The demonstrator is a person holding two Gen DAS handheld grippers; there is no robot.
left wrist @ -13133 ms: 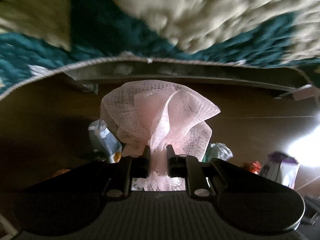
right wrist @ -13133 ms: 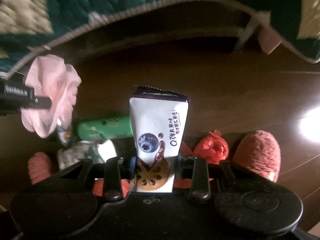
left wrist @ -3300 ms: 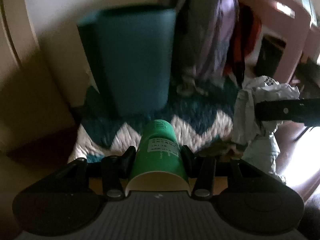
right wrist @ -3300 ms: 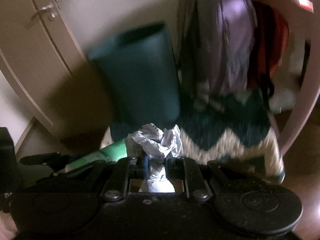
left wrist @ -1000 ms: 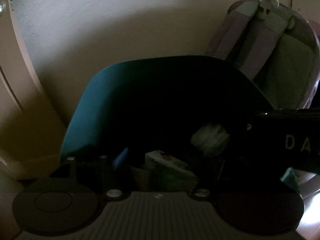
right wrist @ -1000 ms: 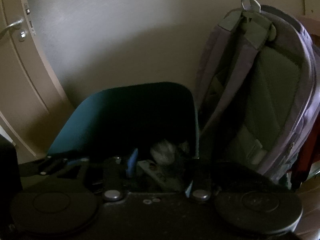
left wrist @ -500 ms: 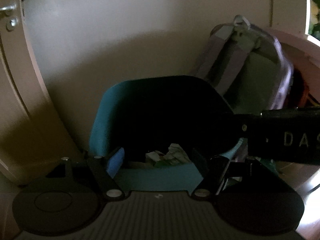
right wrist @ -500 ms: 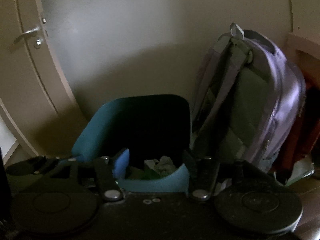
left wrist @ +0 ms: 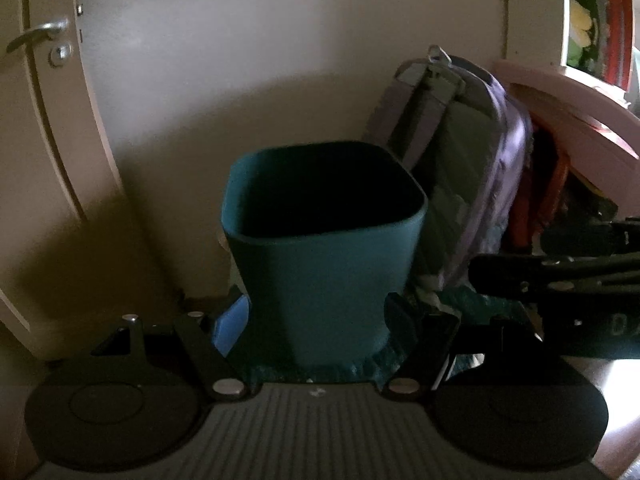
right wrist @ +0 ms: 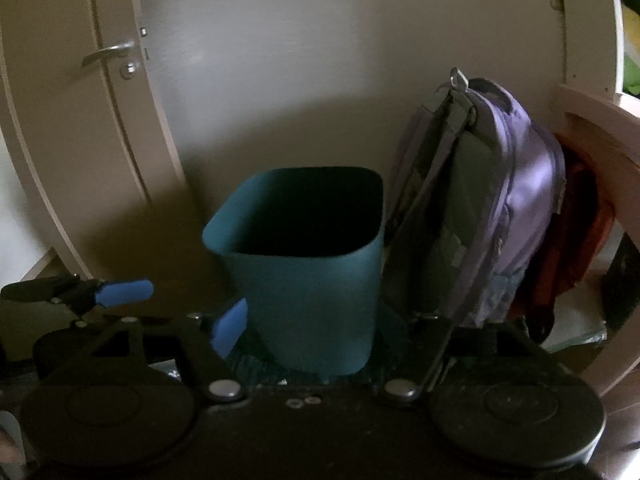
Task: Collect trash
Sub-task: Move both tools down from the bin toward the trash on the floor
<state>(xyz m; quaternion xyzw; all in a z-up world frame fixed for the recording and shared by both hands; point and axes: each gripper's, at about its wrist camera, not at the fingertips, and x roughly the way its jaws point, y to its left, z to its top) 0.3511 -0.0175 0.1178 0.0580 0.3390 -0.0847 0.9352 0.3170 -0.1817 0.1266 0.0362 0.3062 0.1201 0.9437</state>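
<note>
A teal trash bin [left wrist: 324,256] stands on the floor against the wall, whole in both views [right wrist: 308,280]. Its inside is dark, so its contents are hidden. My left gripper [left wrist: 316,320] is open in front of the bin with nothing between its fingers. My right gripper [right wrist: 330,330] also has nothing between its fingers, and its jaws are opening. The blue pad [right wrist: 124,292] of the left gripper shows at the left of the right wrist view. The right gripper's black frame [left wrist: 560,272] crosses the right side of the left wrist view.
A purple backpack [right wrist: 492,216] leans on the wall right of the bin, touching it. Behind it hangs something red [right wrist: 576,240] beside a pink curved frame [left wrist: 568,112]. A door with a metal handle [right wrist: 108,54] is at the left. A teal rug [left wrist: 476,300] lies under the bin.
Both grippers have drawn back and up from over the bin, which now shows whole and smaller. The trash seen inside it earlier is out of sight. The right jaws have spread wider.
</note>
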